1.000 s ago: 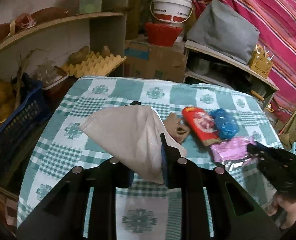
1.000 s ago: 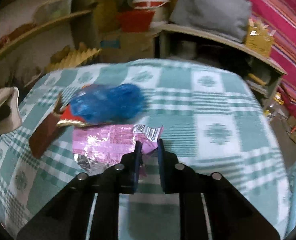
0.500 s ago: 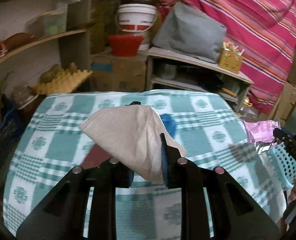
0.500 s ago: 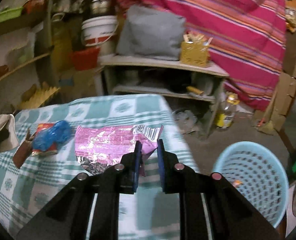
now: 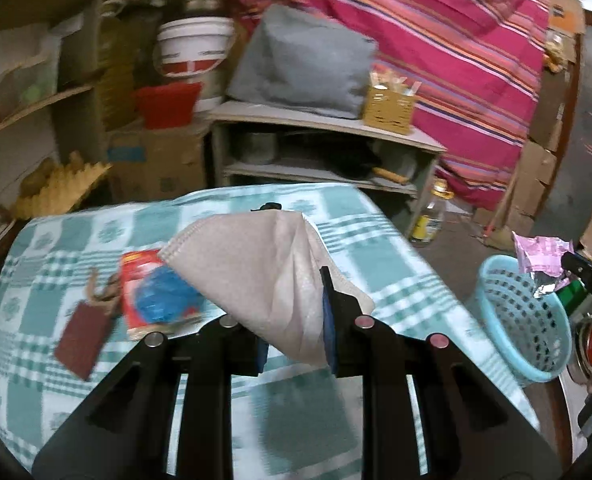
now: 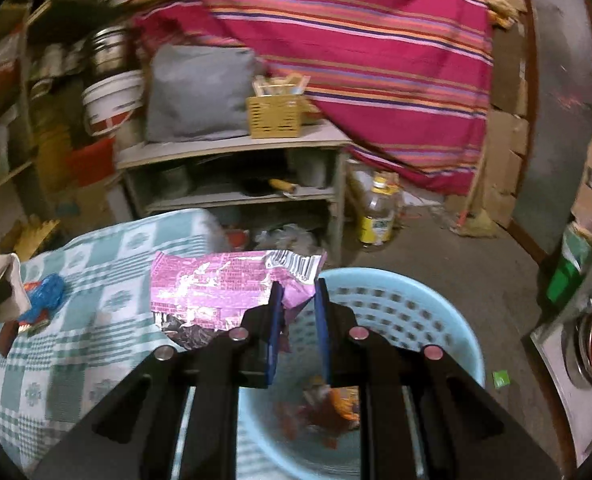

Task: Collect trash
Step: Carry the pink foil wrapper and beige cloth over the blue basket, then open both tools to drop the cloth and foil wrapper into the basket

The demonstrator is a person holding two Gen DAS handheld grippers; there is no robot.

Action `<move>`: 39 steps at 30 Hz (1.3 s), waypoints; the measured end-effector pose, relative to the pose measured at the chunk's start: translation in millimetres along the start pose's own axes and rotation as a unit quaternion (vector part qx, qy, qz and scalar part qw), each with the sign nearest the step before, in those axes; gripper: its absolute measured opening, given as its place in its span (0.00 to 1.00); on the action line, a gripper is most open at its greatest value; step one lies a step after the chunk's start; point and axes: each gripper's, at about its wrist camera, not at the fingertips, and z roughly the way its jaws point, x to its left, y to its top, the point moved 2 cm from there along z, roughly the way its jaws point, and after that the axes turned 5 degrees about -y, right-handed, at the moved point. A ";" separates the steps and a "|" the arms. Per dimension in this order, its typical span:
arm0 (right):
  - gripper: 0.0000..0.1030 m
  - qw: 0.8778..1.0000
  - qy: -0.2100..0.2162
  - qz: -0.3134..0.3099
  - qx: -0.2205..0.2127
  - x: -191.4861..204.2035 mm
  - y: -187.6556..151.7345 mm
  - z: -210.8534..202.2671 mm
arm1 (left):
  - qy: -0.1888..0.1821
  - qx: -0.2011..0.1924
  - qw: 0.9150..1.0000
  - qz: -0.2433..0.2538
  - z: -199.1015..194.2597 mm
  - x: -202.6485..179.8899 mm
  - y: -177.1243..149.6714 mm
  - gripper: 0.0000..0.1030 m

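Presently, left wrist view. Item: left gripper (image 5: 294, 320), fingers pressed together on a folded beige cloth (image 5: 264, 272), which stands up from the jaws and hides the middle of the table. The cloth is held clear of the surface, probably to keep it out of the way while the other tool works. Item: checked tablecloth (image 5: 56, 240), green and white. Item: red packet (image 5: 136, 280) with a blue crumpled bag (image 5: 162, 300) lying on it, left of the cloth; both remain to be collected. Item: dark red flat packet (image 5: 84, 340), just beside the red packet, nearer the table's left edge. Item: light blue basket (image 5: 524, 320) on the floor past the table's right edge. Item: right gripper (image 5: 572, 266), seen small at the far right, holding the pink wrapper (image 5: 540, 256) above the basket.

Next, right wrist view. Item: right gripper (image 6: 299, 316), jaws narrowly apart and pinching one corner of the pink wrapper (image 6: 216, 292); most of the wrapper hangs out to the left, over the table edge and basket rim. The corner grip suits a thin foil sheet. Item: light blue basket (image 6: 396, 292) directly below the fingers, already containing scraps; the carry step looks nearly done, with the release still to come. Item: blue crumpled bag (image 6: 46, 294) at far left on the tablecloth (image 6: 116, 248).
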 end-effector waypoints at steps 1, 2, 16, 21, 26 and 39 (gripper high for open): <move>0.16 1.000 -0.003 0.004 0.001 -6.8 -0.2 0.5 | -0.009 -0.002 1.000 0.004 1.6 -13.2 1.6 0.19; 0.16 1.000 -0.010 0.011 0.002 -18.9 -0.3 1.2 | -0.020 -0.003 1.000 0.011 3.4 -27.4 3.6 0.19; 0.16 0.995 -0.071 0.070 0.012 -121.1 -7.5 10.0 | -0.118 0.006 0.987 0.106 40.3 -194.2 -6.5 0.19; 0.16 0.994 -0.071 0.082 0.018 -130.8 -9.7 13.8 | -0.135 0.024 0.983 0.122 62.0 -230.7 -16.8 0.20; 0.16 0.994 -0.078 0.079 0.023 -134.0 -11.5 17.0 | -0.148 0.045 0.981 0.119 81.6 -246.1 -22.8 0.23; 0.16 0.994 -0.072 0.069 0.041 -127.2 -12.0 27.6 | -0.112 0.036 0.985 0.126 72.9 -222.3 -25.2 0.74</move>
